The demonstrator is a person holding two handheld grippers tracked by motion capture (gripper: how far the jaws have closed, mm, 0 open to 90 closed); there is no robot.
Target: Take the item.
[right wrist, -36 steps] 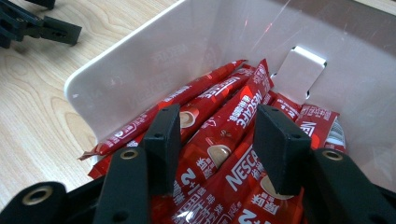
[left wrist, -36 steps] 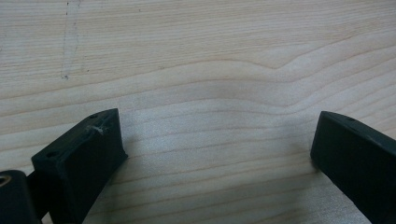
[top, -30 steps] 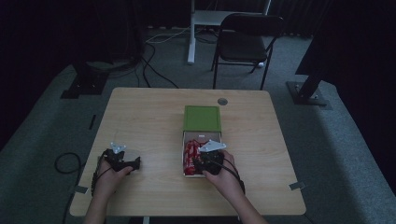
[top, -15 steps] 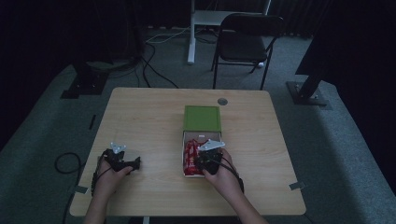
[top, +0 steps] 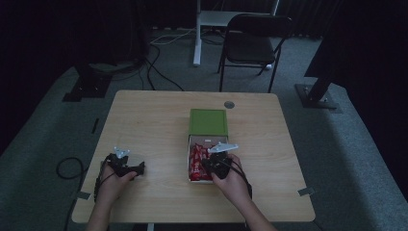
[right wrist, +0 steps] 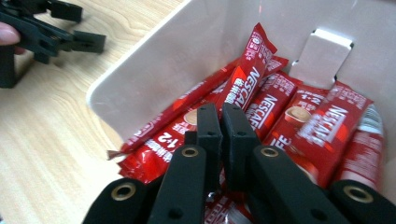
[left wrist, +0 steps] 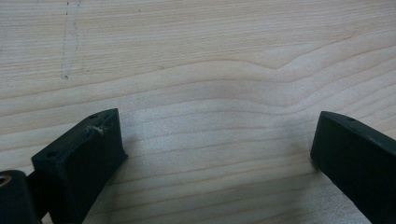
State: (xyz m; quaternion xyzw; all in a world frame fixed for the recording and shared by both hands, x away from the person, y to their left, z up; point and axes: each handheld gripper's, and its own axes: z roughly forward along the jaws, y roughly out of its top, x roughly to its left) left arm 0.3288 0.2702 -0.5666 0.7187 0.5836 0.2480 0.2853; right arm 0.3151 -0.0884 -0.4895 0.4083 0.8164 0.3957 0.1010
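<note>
Right claw [right wrist: 220,122] has just been closing and now pinches a red sachet [right wrist: 243,88] in the box [right wrist: 140,79]; I judge it ready to lift. Left claw [left wrist: 217,154] rests spread on the tabletop [left wrist: 196,56].

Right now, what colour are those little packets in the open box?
Red with white lettering; the packets show best in the right gripper view.

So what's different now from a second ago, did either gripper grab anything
The right gripper has just been closing its jaws inside the white box, over the red coffee sticks; they now stand almost together, and whether a stick is pinched between them is hidden. The left gripper stayed open over the bare table. Neither hand visibly shifted, and the green lid lies as before.
</note>
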